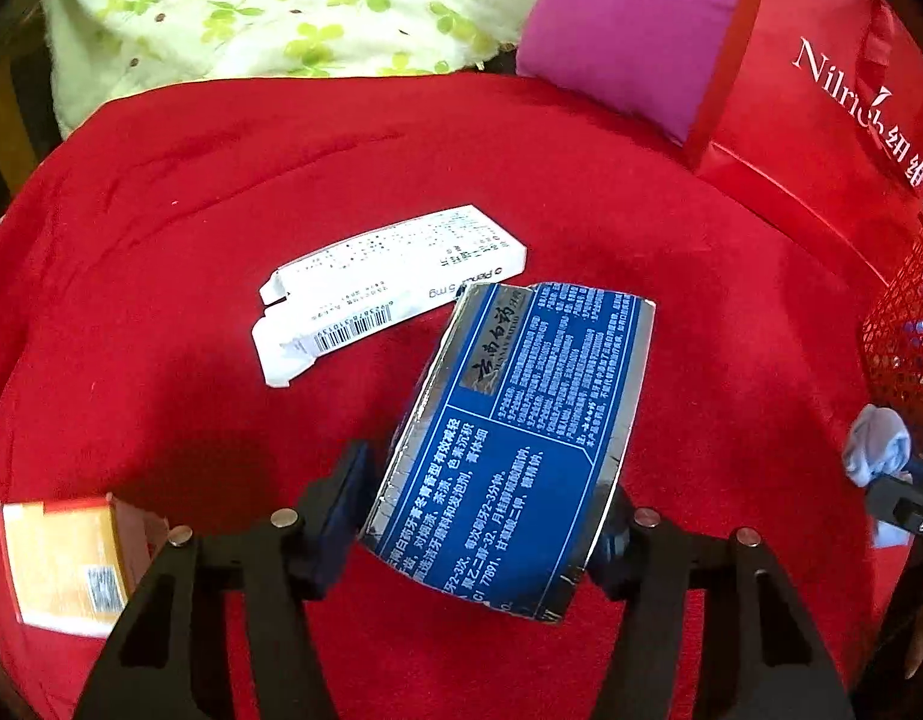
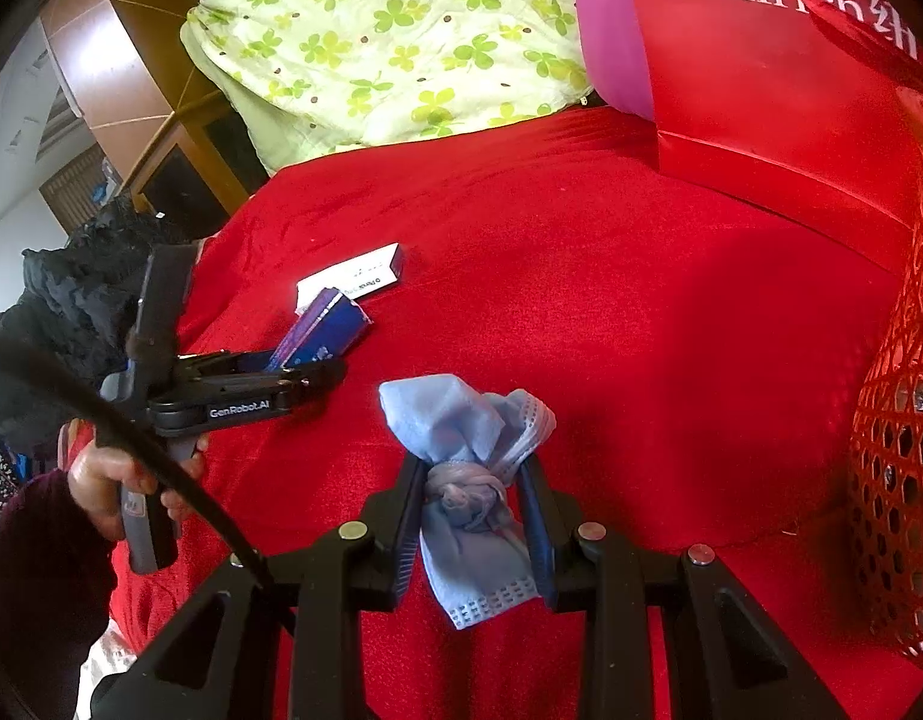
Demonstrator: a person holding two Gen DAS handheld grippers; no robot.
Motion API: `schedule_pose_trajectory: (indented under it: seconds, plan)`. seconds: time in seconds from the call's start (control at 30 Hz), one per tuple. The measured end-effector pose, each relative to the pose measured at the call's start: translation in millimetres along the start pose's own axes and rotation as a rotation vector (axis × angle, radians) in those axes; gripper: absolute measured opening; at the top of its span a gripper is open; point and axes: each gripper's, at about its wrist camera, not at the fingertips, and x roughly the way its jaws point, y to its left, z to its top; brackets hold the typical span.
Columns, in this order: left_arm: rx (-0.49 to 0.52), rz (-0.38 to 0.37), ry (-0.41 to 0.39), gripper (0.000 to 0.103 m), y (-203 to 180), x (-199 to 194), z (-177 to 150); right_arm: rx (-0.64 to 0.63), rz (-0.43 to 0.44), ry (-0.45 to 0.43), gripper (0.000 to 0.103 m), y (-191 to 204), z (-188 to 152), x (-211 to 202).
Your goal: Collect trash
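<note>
A blue and silver toothpaste box (image 1: 521, 438) is tilted up off the red blanket (image 1: 191, 180), and my left gripper (image 1: 485, 492) is shut on its near end, one pad on each long side. The right wrist view shows the same box (image 2: 329, 330) sticking out of the left gripper (image 2: 305, 369), which a hand holds. My right gripper (image 2: 472, 474) is shut on a crumpled light blue face mask (image 2: 461, 420) just above the blanket. A flattened white medicine carton (image 1: 389, 288) lies beyond the blue box. An orange box (image 1: 65, 564) lies at the near left.
A red mesh basket (image 2: 893, 450) stands at the right edge, with a red paper bag (image 2: 761, 60) behind it. A pink cushion (image 1: 629, 24) and a quilt with green clovers (image 1: 281, 12) lie along the far side. Dark clothing (image 2: 83, 288) is piled at the left.
</note>
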Motion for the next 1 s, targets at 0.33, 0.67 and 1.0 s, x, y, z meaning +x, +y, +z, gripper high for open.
schedule_pose_trajectory:
  seconds: [0.33, 0.67, 1.0]
  plan:
    - [-0.056, 0.078, -0.174, 0.063, -47.7, -60.6, -22.0, -0.033, -0.004, -0.108, 0.033, 5.1, 1.2, -25.1]
    - [-0.062, 0.288, -0.291, 0.064, -107.7, -129.0, -44.1, -0.064, 0.0, -0.298, 0.033, 4.7, 3.3, -77.6]
    - [-0.044, 0.287, -0.372, 0.064, -145.0, -163.8, -54.4, -0.104, -0.03, -0.447, 0.033, 7.7, -2.4, -120.0]
